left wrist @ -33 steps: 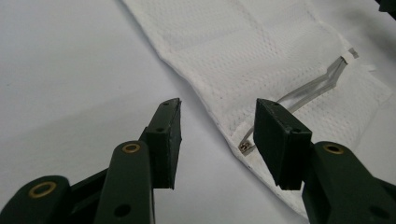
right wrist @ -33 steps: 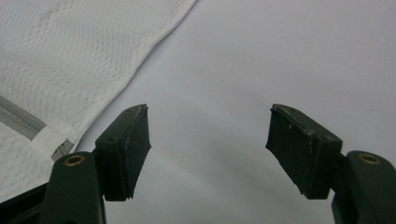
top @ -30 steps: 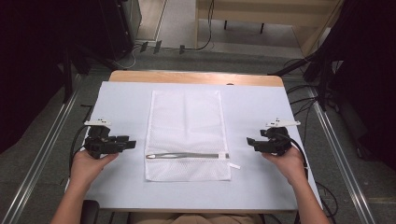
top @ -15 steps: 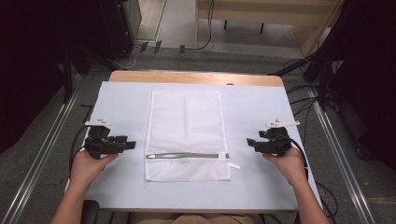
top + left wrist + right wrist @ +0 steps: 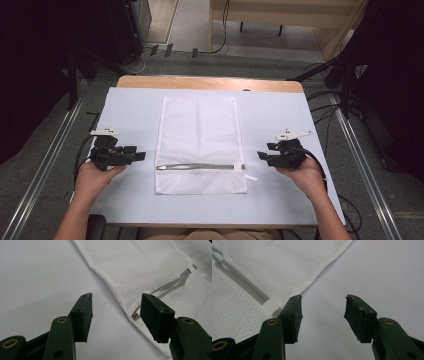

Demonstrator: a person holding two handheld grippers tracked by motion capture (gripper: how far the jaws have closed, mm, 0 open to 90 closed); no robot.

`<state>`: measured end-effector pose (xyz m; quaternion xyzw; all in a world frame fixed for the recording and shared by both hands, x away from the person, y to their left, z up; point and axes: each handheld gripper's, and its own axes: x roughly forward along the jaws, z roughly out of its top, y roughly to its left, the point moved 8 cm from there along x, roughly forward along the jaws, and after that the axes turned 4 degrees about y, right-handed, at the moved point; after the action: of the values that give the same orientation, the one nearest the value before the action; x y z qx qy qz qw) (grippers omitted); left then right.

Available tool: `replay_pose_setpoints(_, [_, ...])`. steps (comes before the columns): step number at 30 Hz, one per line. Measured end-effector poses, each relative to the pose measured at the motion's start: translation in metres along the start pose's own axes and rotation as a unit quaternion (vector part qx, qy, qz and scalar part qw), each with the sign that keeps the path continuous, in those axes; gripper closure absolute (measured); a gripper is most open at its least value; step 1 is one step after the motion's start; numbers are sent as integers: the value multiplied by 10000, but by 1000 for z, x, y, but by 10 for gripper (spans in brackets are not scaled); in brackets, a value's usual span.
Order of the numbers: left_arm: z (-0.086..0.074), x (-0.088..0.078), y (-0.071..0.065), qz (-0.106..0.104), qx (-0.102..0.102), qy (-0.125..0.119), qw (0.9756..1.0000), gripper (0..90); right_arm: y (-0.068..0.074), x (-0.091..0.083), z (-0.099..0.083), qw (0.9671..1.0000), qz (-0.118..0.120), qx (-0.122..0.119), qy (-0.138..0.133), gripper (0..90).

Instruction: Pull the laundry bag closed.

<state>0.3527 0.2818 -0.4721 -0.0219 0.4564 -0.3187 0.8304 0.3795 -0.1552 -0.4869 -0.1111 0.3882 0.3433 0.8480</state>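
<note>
Not much has changed since the earlier pictures: both hands sit in the same spots, and the white mesh bag (image 5: 200,145) has not moved. The left hand-held gripper (image 5: 141,156) has just been opening its jaws, and the right hand-held gripper (image 5: 261,155) has just been closing its jaws a bit. Both stand open with nothing between them.

The bag lies flat in the middle of the table (image 5: 125,110), between the two grippers. Its grey zipper (image 5: 200,167) runs across near the bottom edge. The left gripper is just beside the bag's left edge, and the right one is near the small white tab (image 5: 251,178). Nothing lies between the grippers and the bag.
</note>
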Motion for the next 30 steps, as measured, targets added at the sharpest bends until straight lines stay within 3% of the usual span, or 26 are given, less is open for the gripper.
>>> replay_pose_setpoints(2, [0,0,0,-5,-13,-11,10000,436,5,0,3,9999,54,-114,-38,496])
replay_pose_setpoints(10, [0,3,-1,12,86,51,9999,433,17,0,14,9992,385,101,75,553])
replay_pose_setpoints(15, [0,3,-1,7,87,50,9999,432,27,4,17,9991,388,-72,134,579])
replay_pose_setpoints(20, [0,3,-1,10,91,54,9999,432,40,9,22,9982,571,-145,98,592])
replay_pose_setpoints(30, [-1,5,-3,8,138,107,9998,432,57,12,34,9966,717,-407,43,630])
